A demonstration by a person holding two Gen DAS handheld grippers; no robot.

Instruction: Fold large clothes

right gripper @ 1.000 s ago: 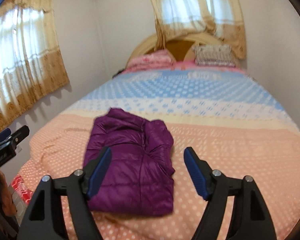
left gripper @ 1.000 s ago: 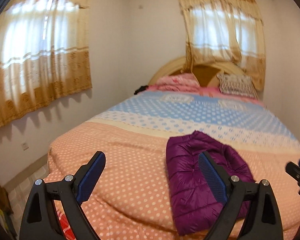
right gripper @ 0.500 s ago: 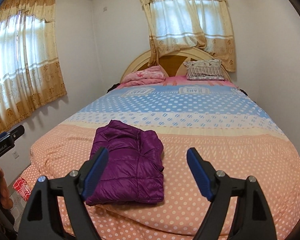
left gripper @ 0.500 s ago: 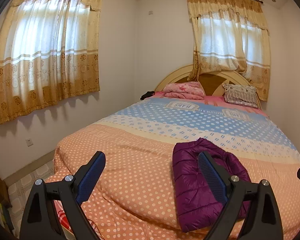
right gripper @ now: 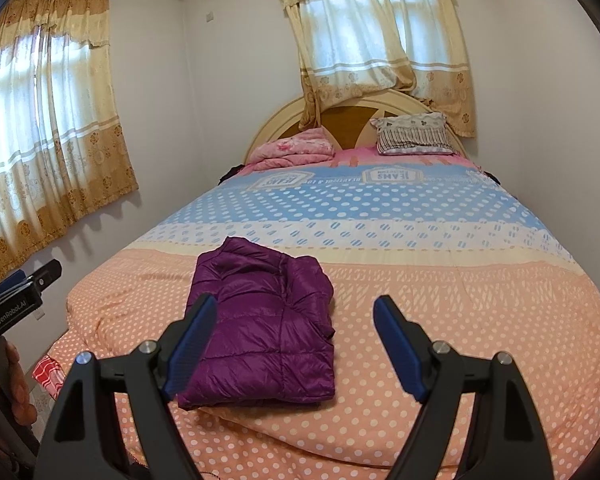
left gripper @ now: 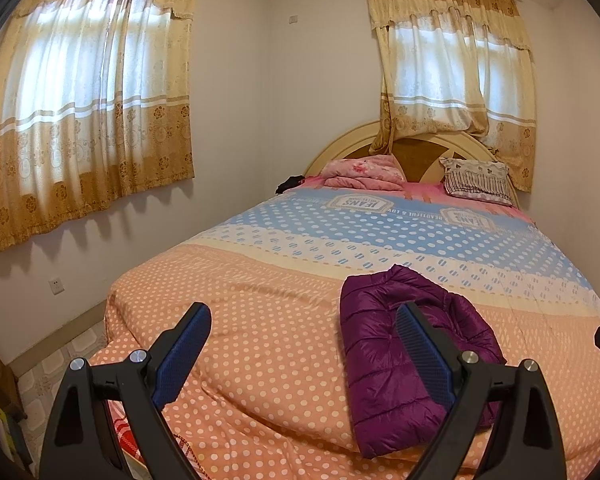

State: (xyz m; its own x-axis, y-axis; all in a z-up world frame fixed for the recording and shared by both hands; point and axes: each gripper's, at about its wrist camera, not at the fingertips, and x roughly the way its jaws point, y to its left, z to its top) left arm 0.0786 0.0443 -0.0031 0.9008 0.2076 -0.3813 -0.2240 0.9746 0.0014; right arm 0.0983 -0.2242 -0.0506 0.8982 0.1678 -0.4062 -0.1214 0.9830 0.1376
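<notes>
Lying folded on the peach polka-dot end of the quilted bedspread point(right gripper: 440, 320) is a shiny purple quilted puffer jacket point(right gripper: 260, 328). Both the left gripper point(left gripper: 300, 344) and the right gripper point(right gripper: 296, 336) hover above the bed's foot, jaws spread wide, holding nothing, clear of the jacket.

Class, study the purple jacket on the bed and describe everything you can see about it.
The purple jacket is a quilted, puffy garment with a slightly shiny fabric that looks like nylon. It lies folded into a compact, roughly rectangular bundle, flat on the peach polka-dot part of the bedspread, near the foot of the bed. Only the bedspread touches it; both grippers hang open, clear of it.
</notes>
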